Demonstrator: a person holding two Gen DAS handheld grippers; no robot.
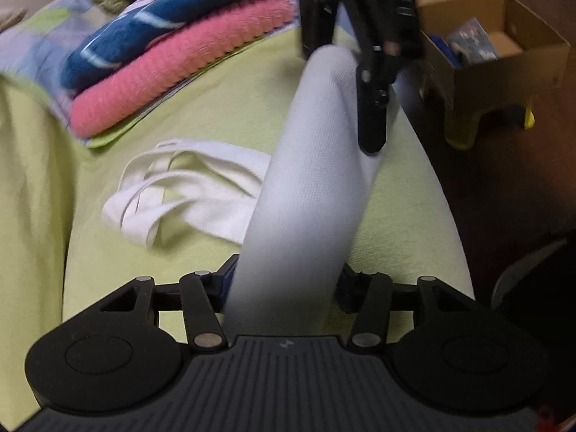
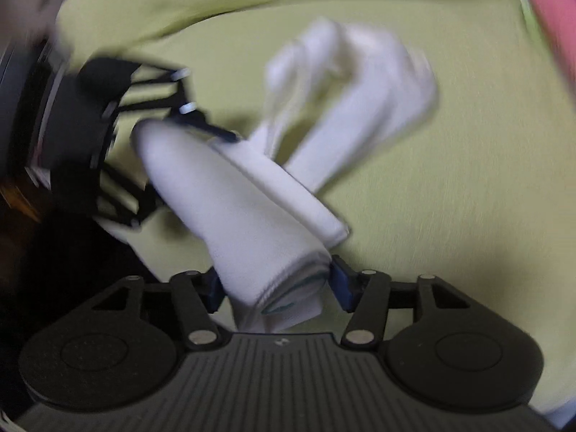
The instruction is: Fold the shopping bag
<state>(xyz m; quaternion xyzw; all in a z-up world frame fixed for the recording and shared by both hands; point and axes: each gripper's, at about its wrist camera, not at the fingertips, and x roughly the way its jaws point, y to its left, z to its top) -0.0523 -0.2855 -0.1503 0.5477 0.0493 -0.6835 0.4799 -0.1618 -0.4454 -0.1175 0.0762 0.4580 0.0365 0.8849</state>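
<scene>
We had the left gripper (image 1: 284, 284) clamped on 1 end of the white shopping bag (image 1: 309, 180), right gripper (image 2: 277, 284) clamped on the other. Bag stretched between both finger pairs above the green bedcover (image 1: 216, 108); handles (image 1: 151, 187) lay beyond, left of our left fingers.

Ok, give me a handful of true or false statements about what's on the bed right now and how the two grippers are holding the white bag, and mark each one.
1. Both grippers are shut on the white shopping bag. True: the left gripper and the right gripper each clamp one end of it.
2. The bag's handles hang in the air. False: they lie on the green bedcover.
3. A pink knit lies under a dark blue fabric. True.
4. The cardboard box sits on the bedcover. False: it stands off the bed, on a small yellow stool.
5. The bag is spread out flat. False: it is gathered into a thick band between the grippers.
</scene>
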